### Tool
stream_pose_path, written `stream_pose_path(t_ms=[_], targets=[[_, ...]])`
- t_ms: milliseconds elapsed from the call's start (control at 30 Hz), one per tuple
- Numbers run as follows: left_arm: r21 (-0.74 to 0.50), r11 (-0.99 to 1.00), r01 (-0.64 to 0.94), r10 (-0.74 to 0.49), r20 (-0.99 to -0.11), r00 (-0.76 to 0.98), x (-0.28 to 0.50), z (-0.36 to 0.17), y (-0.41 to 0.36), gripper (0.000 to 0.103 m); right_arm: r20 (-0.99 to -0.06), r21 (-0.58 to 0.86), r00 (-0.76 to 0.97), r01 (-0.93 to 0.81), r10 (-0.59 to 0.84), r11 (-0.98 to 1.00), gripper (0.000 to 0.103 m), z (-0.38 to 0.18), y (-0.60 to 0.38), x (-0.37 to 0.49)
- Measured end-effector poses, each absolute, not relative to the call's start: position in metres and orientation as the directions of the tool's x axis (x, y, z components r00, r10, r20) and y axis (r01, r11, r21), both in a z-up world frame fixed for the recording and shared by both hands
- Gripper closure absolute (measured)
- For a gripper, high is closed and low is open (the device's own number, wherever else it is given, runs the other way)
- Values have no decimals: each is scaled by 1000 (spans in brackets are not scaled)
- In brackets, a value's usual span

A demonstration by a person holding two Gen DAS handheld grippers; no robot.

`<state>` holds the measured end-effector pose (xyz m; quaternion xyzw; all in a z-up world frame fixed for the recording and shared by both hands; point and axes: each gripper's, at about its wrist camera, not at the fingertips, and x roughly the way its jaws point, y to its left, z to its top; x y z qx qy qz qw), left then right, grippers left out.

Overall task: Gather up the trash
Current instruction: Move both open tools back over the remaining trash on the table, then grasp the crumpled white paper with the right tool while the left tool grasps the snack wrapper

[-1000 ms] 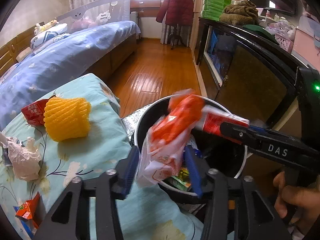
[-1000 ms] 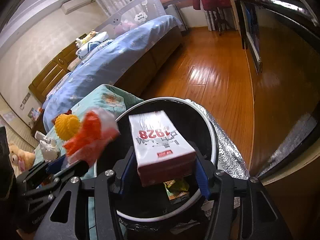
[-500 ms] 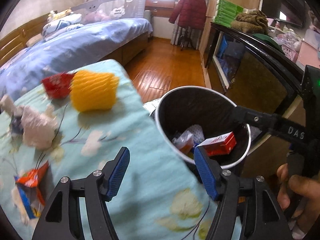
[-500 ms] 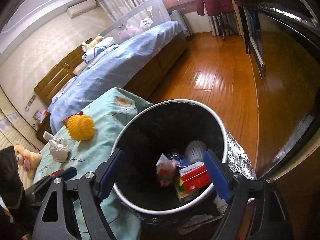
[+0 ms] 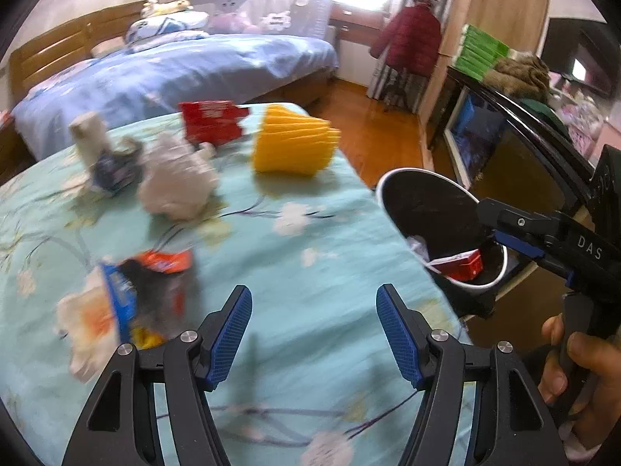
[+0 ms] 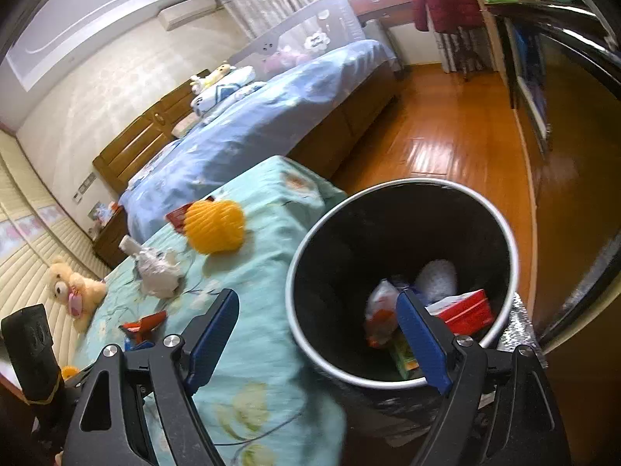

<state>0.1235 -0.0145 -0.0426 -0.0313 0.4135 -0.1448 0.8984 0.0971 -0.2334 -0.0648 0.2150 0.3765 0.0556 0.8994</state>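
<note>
My left gripper (image 5: 314, 306) hangs open and empty over the teal flowered cloth (image 5: 310, 272). On the cloth lie an orange and blue wrapper (image 5: 151, 283), a crumpled white tissue (image 5: 174, 182), a red packet (image 5: 211, 122) and a yellow foam net (image 5: 295, 143). My right gripper (image 6: 316, 295) is open and empty at the near rim of the black trash bin (image 6: 403, 182). Inside the bin lie a red box (image 6: 465, 310), an orange and white bag (image 6: 382, 310) and a white foam net (image 6: 436, 279). The left wrist view shows the right gripper (image 5: 493, 225) over the bin (image 5: 427, 202).
A blue bed (image 6: 264, 124) stands beyond the cloth, with wooden floor (image 6: 458, 147) between it and a dark cabinet (image 5: 524, 163) on the right. A teddy bear (image 6: 73, 287) sits at the far left. A hand (image 5: 574, 357) holds the right gripper.
Both grippers opened and let go: the orange bag and the red box now lie in the bin. The left gripper swung left over the cloth. The right one drew back from the bin.
</note>
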Motion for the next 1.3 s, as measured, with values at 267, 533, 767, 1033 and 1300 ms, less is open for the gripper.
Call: stream_pose_path(t_ms=[267, 533, 767, 1033, 1300], targets=[[-159, 974, 161, -226, -742, 631, 106, -43, 31, 37, -658, 439, 681, 0, 321, 899, 18, -69, -199, 100], [-111, 993, 37, -108, -752, 651, 108, -45, 77, 37, -659, 441, 661, -48, 359, 896, 18, -69, -170, 104], [-141, 990, 4, -110, -751, 651, 108, -43, 101, 37, -664, 442, 644, -72, 380, 894, 18, -72, -154, 107], [-123, 989, 75, -143, -752, 644, 125, -51, 90, 48, -667, 443, 642, -67, 378, 894, 18, -74, -150, 113], [-179, 980, 89, -195, -753, 628, 134, -55, 97, 82, -678, 455, 610, -91, 411, 886, 18, -84, -131, 125]])
